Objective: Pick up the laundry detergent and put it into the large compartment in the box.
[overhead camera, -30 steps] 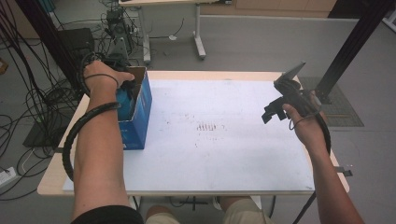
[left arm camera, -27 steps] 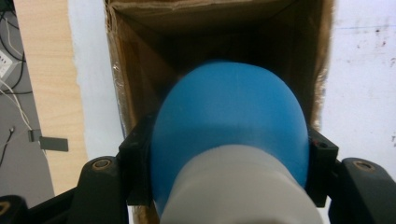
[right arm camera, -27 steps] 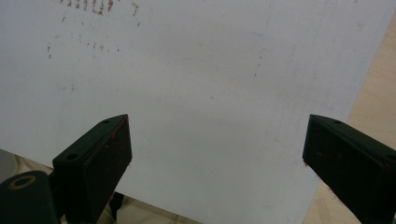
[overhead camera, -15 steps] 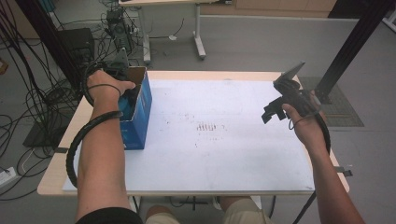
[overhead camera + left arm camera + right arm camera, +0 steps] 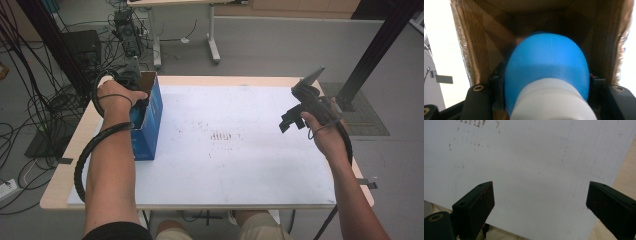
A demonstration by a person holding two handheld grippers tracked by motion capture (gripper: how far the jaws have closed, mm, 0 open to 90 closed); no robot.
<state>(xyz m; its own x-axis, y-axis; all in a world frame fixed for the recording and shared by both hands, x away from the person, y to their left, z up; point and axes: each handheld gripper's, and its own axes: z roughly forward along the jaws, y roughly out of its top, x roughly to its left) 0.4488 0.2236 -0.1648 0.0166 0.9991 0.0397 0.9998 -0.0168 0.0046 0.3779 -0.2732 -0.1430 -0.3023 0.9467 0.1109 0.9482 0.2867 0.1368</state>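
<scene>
High view showed the white table (image 5: 240,165) as the biggest thing before you, its middle faintly speckled, with the blue cardboard box (image 5: 150,127) standing open-topped at about nine o'clock near the left edge. Your left hand (image 5: 117,92) was over the box mouth, and in the left gripper view the left gripper (image 5: 546,82) had its jaws clamped on either side of a blue rounded object (image 5: 546,65) with a white end, held down inside the brown cardboard walls; what the object was exactly could not be told. Your right gripper (image 5: 292,120) hung above the table at about three o'clock, well apart from the box, and the right gripper view showed its jaws spread wide with nothing between them, bare table beneath. By the look of it the blue object was in the box but not yet released, so letting go and drawing the left gripper out was what remained.
</scene>
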